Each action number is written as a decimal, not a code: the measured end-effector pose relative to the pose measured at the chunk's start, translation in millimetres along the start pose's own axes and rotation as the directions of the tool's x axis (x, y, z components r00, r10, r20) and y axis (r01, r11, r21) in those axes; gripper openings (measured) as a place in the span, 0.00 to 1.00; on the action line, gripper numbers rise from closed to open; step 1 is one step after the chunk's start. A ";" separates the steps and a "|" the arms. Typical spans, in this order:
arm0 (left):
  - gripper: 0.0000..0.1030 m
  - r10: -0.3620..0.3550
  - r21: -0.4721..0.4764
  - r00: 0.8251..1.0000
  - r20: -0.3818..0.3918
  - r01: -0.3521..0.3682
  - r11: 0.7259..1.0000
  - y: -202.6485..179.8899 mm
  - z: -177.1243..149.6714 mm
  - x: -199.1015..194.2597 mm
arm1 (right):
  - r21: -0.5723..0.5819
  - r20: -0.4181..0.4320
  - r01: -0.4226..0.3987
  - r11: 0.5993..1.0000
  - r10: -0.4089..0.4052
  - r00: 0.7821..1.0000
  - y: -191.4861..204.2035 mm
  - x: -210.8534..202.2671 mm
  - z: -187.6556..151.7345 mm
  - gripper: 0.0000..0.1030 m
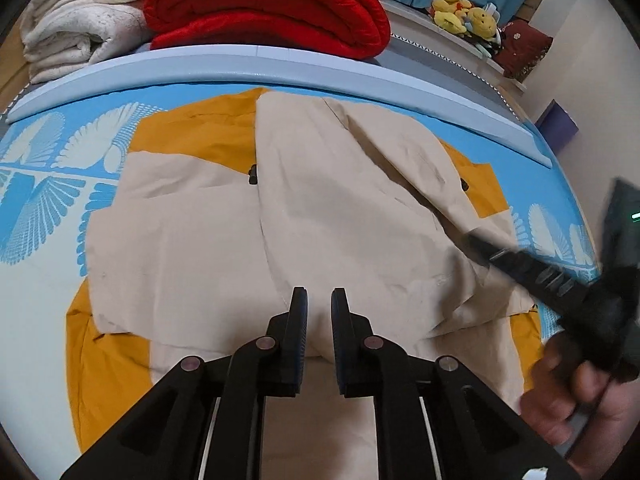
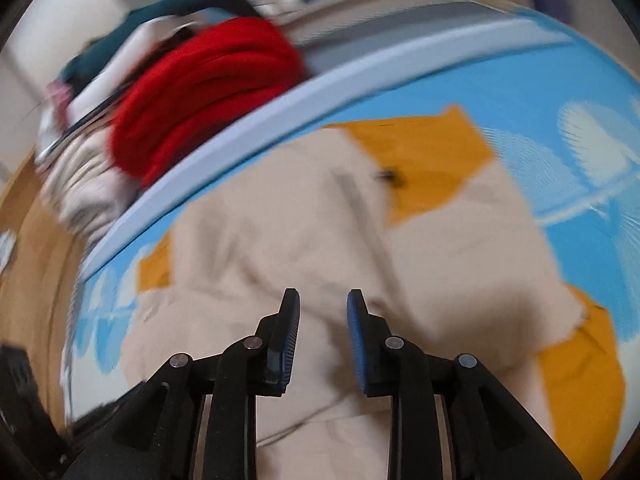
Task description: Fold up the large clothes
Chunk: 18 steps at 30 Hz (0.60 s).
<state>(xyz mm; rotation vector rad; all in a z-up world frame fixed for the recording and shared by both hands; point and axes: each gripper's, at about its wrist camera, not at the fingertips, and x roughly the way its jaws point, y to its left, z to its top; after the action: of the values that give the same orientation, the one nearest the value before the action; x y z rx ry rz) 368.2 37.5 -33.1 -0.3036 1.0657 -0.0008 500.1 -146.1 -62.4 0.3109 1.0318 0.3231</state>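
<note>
A large beige and mustard-yellow garment (image 1: 340, 200) lies spread on a blue mat (image 1: 48, 184) printed with white leaves. One beige panel is folded over its middle, and small black fasteners (image 1: 252, 174) show on it. My left gripper (image 1: 319, 294) hovers over the near part of the garment, open by a narrow gap with nothing between the pads. At the right a hand (image 1: 580, 392) holds the right gripper, its blurred black fingers (image 1: 520, 268) lying over the garment's right edge. In the blurred right wrist view the right gripper (image 2: 323, 296) is open above the beige cloth (image 2: 280, 240), holding nothing.
A pale blue raised edge (image 1: 280, 68) borders the mat's far side. Behind it lie a folded red blanket (image 1: 260, 4) and a stack of white towels (image 1: 80, 20). Yellow plush toys (image 1: 464, 12) sit on a shelf at the far right.
</note>
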 end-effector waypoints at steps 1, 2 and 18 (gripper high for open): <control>0.10 0.004 -0.003 1.000 0.005 -0.004 1.000 -3.1 -2.6 -2.0 | -0.016 -0.072 -0.039 0.999 0.037 0.997 4.7 14.8 -6.6 0.33; 0.10 0.011 -0.006 1.000 0.010 -0.011 1.000 -4.8 -3.7 -2.2 | -0.026 -0.153 -0.055 0.998 0.051 0.987 7.2 31.6 -15.3 0.35; 0.12 0.055 -0.063 0.994 0.100 -0.048 0.997 22.9 -7.5 -68.1 | -0.350 -0.192 0.069 0.934 -0.144 0.971 70.3 56.1 -66.2 0.36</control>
<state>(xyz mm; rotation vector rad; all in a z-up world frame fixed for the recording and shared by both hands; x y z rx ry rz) 325.2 67.5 16.5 -0.3277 0.9739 0.0926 460.9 -52.9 -109.8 -0.0975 1.1784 0.4370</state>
